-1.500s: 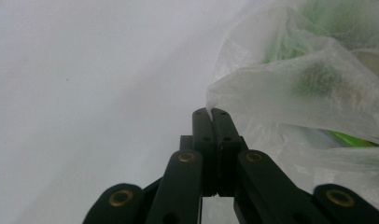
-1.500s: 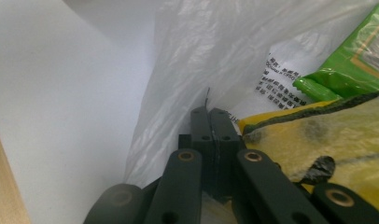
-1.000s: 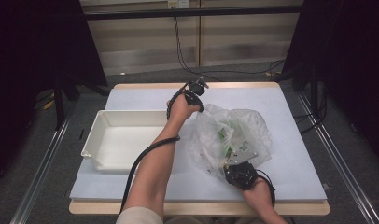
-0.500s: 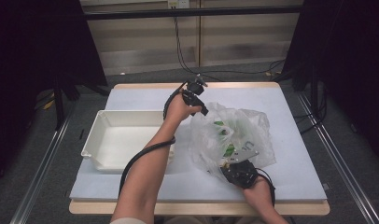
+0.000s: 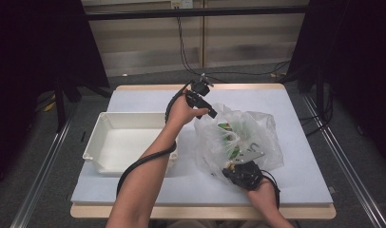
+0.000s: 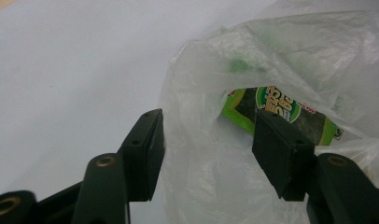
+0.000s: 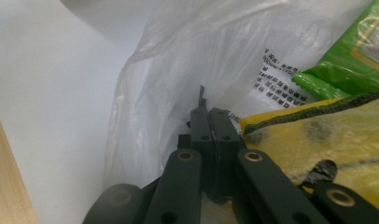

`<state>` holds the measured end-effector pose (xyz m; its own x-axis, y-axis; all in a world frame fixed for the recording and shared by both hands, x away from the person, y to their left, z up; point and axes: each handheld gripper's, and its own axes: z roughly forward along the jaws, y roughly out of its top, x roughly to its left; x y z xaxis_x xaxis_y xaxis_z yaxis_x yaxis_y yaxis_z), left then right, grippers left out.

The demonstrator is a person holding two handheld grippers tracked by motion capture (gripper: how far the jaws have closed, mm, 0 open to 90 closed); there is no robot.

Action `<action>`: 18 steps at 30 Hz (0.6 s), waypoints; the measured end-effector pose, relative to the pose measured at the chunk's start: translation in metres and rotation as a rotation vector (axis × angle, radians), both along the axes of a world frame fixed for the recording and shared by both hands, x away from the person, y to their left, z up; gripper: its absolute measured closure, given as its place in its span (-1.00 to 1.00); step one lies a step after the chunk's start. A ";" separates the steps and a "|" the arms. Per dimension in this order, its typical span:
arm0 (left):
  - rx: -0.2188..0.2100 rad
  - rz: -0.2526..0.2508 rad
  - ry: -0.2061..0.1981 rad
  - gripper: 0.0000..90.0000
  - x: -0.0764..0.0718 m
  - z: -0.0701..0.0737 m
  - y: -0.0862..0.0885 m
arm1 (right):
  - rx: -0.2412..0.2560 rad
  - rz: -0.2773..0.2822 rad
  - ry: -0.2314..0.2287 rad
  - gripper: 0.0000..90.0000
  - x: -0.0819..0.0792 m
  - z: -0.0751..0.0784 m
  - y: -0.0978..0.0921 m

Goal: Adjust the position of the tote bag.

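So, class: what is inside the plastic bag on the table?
Through the plastic bag show green packets and a yellow packet with print. Anything beneath them, and how many packets there are, is hidden by crumpled film.

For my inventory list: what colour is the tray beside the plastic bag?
White; the tray shows best in the high view.

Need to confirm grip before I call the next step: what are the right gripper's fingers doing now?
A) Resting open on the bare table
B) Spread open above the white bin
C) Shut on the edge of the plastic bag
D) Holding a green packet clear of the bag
C: in the right gripper view the right gripper has its fingers pressed together on the film of the plastic bag.
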<state>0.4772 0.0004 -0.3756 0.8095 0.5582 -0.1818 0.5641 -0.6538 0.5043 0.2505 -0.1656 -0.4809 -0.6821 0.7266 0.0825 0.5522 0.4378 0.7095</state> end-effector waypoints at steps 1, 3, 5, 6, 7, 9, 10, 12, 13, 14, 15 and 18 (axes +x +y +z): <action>0.012 0.001 -0.001 -0.11 0.000 0.000 0.000 | -0.001 0.001 -0.001 1.00 0.000 0.000 0.000; 0.010 0.017 -0.004 -0.13 -0.001 -0.001 0.001 | -0.002 0.001 -0.002 1.00 0.000 0.000 0.000; -0.005 0.021 0.000 -0.13 -0.002 0.000 0.003 | -0.001 -0.001 -0.001 1.00 0.000 0.000 0.000; 0.010 0.006 -0.002 -0.13 -0.002 0.002 0.004 | -0.002 0.001 -0.002 1.00 0.000 0.000 0.000; -0.002 0.004 0.001 -0.12 -0.003 0.003 0.005 | -0.001 -0.001 -0.002 1.00 0.000 0.000 0.000; -0.007 0.001 0.015 0.02 -0.005 0.003 0.006 | -0.008 0.003 -0.018 1.00 0.001 0.000 0.000; -0.012 -0.002 0.033 0.07 -0.005 0.003 0.006 | -0.003 0.003 -0.007 1.00 0.001 0.000 0.000; -0.022 -0.008 0.038 0.35 -0.009 0.003 0.004 | -0.003 0.000 -0.009 1.00 0.001 0.000 0.001; -0.022 -0.011 0.042 0.44 -0.010 0.003 0.003 | -0.005 -0.006 -0.006 1.00 0.001 0.000 0.001; -0.013 -0.034 0.057 0.55 -0.011 0.004 0.002 | -0.005 -0.007 -0.006 1.00 0.001 0.000 0.001; -0.033 -0.018 0.074 0.66 -0.013 0.004 0.000 | -0.006 -0.006 -0.007 1.00 0.001 0.000 0.001; -0.028 -0.038 0.084 0.86 -0.020 0.005 -0.006 | -0.001 -0.002 -0.009 1.00 0.001 0.000 0.001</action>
<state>0.4576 -0.0057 -0.3707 0.8112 0.5215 -0.2647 0.5803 -0.6619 0.4745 0.2518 -0.1648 -0.4813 -0.6816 0.7278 0.0755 0.5467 0.4379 0.7137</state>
